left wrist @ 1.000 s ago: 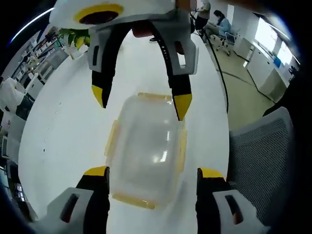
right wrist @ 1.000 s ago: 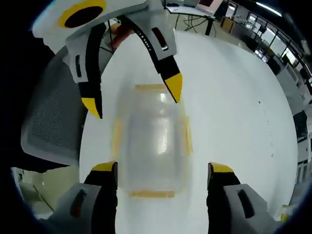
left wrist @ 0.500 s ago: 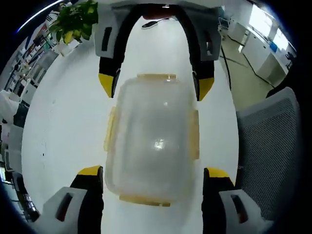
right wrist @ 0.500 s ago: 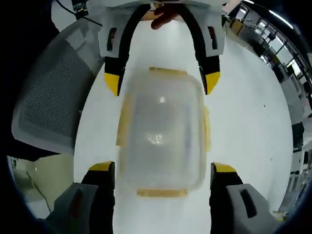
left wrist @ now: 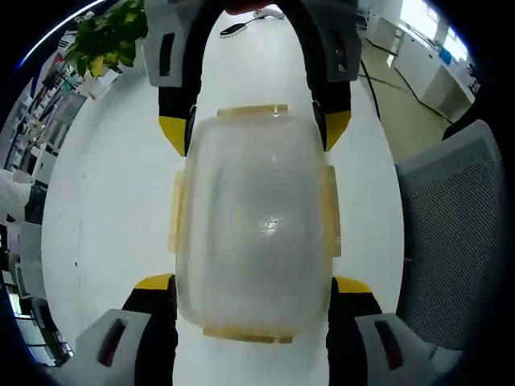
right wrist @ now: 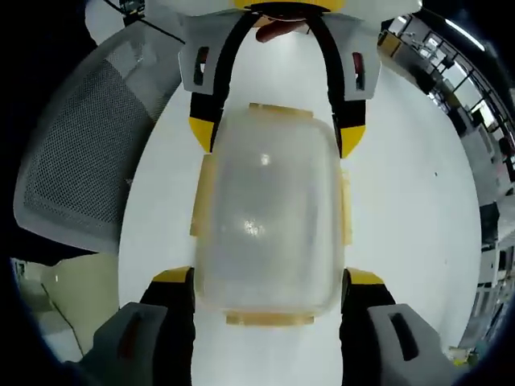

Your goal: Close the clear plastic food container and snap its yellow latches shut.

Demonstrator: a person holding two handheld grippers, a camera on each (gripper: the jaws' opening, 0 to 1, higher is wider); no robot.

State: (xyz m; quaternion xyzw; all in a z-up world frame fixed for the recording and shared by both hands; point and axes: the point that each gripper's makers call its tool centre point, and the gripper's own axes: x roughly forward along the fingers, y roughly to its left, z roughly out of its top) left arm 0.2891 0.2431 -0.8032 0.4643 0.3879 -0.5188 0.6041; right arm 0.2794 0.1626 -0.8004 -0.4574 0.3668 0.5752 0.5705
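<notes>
The clear plastic container lies on the white table with its lid on; its yellow latches stick out along the sides and ends. My left gripper is open, its yellow-tipped jaws straddling the container's near end. My right gripper faces it from the far end, also open, with one jaw on each side of the container. In the right gripper view the same container sits between my right gripper and my left gripper, an end latch showing at the bottom.
A grey mesh chair stands close beside the table edge, also seen as the chair. A potted plant sits at the table's far corner. A small dark object lies farther along the table. A hand holds the left gripper.
Both grippers have closed in on the container from opposite ends; their jaws now flank its corners. The container looms larger in both views and has not moved on the table.
</notes>
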